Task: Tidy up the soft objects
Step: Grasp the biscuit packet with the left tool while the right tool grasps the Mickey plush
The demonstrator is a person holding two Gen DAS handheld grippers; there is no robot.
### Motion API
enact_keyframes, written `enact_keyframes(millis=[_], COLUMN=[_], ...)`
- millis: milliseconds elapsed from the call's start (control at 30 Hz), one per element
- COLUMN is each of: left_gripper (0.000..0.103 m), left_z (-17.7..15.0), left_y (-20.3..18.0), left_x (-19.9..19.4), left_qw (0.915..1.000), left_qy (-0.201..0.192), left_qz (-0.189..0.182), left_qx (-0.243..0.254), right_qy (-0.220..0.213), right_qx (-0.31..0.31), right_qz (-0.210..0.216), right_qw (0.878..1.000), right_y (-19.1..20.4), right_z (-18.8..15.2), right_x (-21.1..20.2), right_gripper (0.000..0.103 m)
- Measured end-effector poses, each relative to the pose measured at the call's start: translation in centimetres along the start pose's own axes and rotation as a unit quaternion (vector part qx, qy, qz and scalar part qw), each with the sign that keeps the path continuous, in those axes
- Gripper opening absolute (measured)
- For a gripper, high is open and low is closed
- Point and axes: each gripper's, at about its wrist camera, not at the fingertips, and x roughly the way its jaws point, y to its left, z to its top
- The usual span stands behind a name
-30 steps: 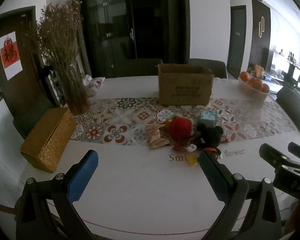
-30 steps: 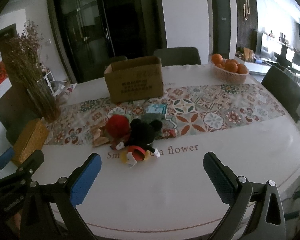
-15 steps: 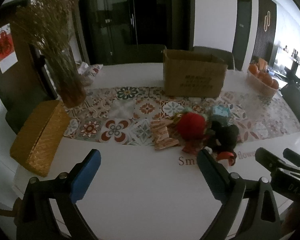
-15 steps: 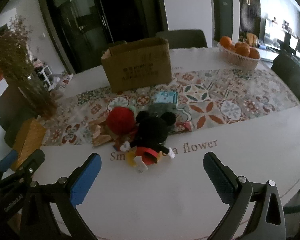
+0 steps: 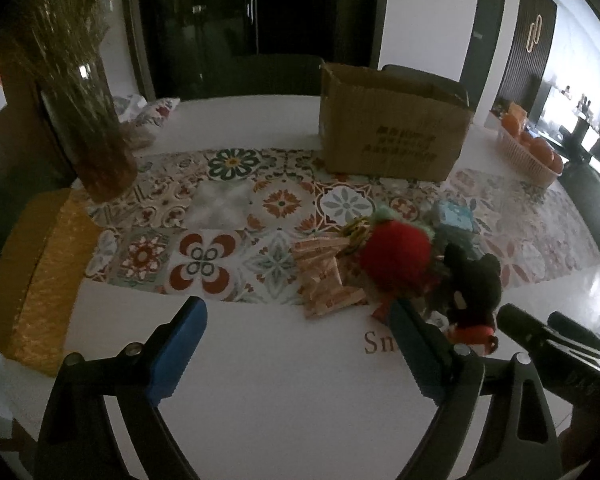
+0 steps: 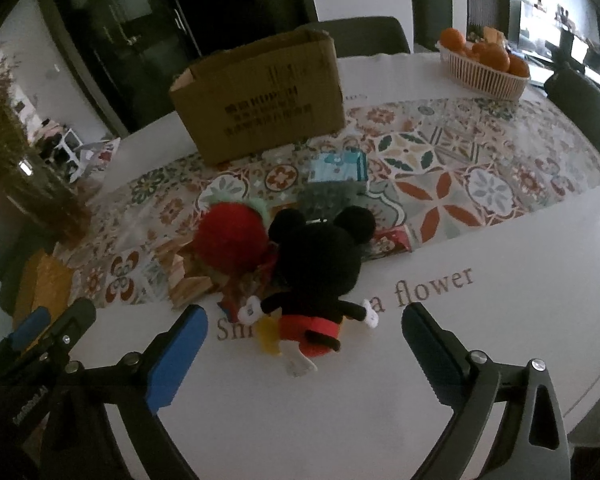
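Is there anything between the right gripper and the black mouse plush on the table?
Nothing visible. The right gripper, jaws closing but still wide and empty, faces the black mouse plush directly, with only bare white table between them.

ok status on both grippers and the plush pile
Left gripper and right gripper empty, fingers closing slightly. Mouse plush and red plush untouched on table. Cardboard box behind, path clear.

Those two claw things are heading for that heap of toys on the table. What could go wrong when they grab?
The black mouse doll lies pressed against the red plush ball and on top of the snack packets, so the closing jaws of the right gripper might pinch or drag a neighbour along. The left gripper and right gripper come in side by side and could bump.
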Motion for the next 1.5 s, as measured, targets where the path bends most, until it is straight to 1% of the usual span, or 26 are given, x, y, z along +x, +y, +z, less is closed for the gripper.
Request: enact_keyframes(millis=[100, 200, 400, 467, 600, 667, 800, 933, 1033, 1200, 1267, 1333, 1367, 1500], left_gripper=[0.092, 0.092, 0.091, 0.091, 0.090, 0.090, 0.090, 0.088, 0.083, 0.081, 0.075, 0.072, 0.069, 0.059], left_z=[0.3, 0.5, 0.7, 0.7, 0.9, 1.0, 1.4, 1.6, 1.6, 1.8, 1.9, 1.9, 1.9, 1.8], left_y=[0.1, 0.1, 0.1, 0.0, -0.3, -0.6, -0.9, -1.1, -1.4, -1.7, -1.9, -2.1, -2.1, -2.2], left_x=[1.5, 3.0, 5.6, 6.6, 8.2, 9.1, 10.8, 12.3, 13.5, 14.7, 15.2, 15.6, 15.7, 16.0], left_qw=[0.9999, 0.9995, 0.9988, 0.9986, 0.9980, 0.9980, 0.9976, 0.9970, 0.9966, 0.9958, 0.9959, 0.9956, 0.9954, 0.9952], left_qy=[0.011, 0.022, 0.040, 0.047, 0.057, 0.060, 0.068, 0.076, 0.082, 0.090, 0.090, 0.093, 0.095, 0.097], left_qz=[-0.007, -0.013, -0.010, -0.008, -0.009, -0.004, -0.003, -0.003, 0.003, -0.003, 0.000, 0.000, -0.001, -0.001], left_qx=[-0.010, -0.018, -0.027, -0.025, -0.025, -0.017, -0.012, -0.013, -0.009, -0.017, -0.014, -0.013, -0.013, -0.010], right_qy=[0.007, 0.012, 0.033, 0.046, 0.060, 0.066, 0.074, 0.078, 0.079, 0.083, 0.086, 0.089, 0.090, 0.092], right_qx=[0.007, 0.014, 0.011, 0.016, 0.026, 0.031, 0.043, 0.051, 0.055, 0.060, 0.060, 0.059, 0.059, 0.050], right_qz=[-0.004, -0.009, -0.009, -0.009, -0.011, -0.014, -0.018, -0.020, -0.024, -0.030, -0.031, -0.031, -0.030, -0.028], right_qw=[1.000, 1.000, 0.999, 0.999, 0.998, 0.997, 0.996, 0.995, 0.995, 0.994, 0.994, 0.994, 0.994, 0.994], right_y=[0.2, 0.3, 0.3, 0.2, -0.3, -0.5, -0.9, -1.0, -1.1, -1.5, -1.5, -1.6, -1.6, -1.4], right_z=[0.3, 0.7, 1.2, 1.2, 1.1, 1.1, 1.0, 1.2, 1.3, 1.7, 1.8, 1.8, 1.8, 2.0], right_x=[1.3, 2.4, 4.9, 5.8, 7.2, 7.8, 8.8, 9.6, 10.0, 10.9, 11.2, 11.4, 11.5, 11.6], right_gripper=[0.095, 0.094, 0.089, 0.089, 0.085, 0.084, 0.082, 0.078, 0.076, 0.071, 0.070, 0.068, 0.068, 0.061])
